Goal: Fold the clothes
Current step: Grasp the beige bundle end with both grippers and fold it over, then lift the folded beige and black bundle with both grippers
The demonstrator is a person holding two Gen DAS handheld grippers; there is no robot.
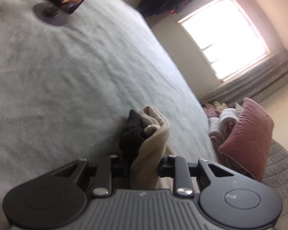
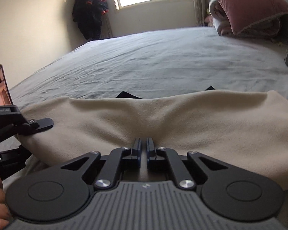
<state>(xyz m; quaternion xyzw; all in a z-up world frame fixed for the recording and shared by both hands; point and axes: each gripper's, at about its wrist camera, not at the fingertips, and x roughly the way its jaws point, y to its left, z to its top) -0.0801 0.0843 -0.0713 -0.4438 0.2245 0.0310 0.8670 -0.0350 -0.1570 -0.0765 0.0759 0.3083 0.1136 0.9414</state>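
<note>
the cream garment (image 2: 163, 118) lies bunched at the near edge of the bed (image 2: 163, 61); the right gripper (image 2: 143, 143) is pinched tight on its fold; the left gripper (image 1: 144, 164) clamps cream and black cloth (image 1: 132, 134) together.

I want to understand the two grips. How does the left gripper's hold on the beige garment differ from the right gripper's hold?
The left gripper has a thick bunch of the beige garment between its fingers, which stand apart; the right gripper has its fingers almost together on a thin pinch. The left gripper holds the garment's side edge; the right gripper holds its near edge around the middle. Both are closed on the same garment.
</note>
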